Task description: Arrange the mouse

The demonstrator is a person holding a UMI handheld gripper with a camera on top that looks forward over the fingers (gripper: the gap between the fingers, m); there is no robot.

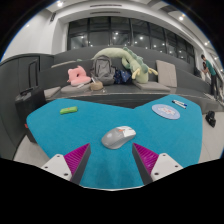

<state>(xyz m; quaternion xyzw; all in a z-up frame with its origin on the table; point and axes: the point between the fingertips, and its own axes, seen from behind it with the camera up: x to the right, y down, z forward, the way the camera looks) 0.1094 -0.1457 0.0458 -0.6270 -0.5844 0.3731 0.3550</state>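
Mouse (118, 136), grey, sits on my teal desk (60, 135) at twelve o'clock, just ahead of my hand-held gripper (112, 158), fingers spread wide, holding nothing.

Legible text: none found on any surface.
Round disc (166, 111), at 1 o'clock from the mouse (118, 136): markings too small to read.

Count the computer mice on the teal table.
1. The grey mouse lies on the teal table, just ahead of the open gripper, about midway between its fingers. No other mouse shows.
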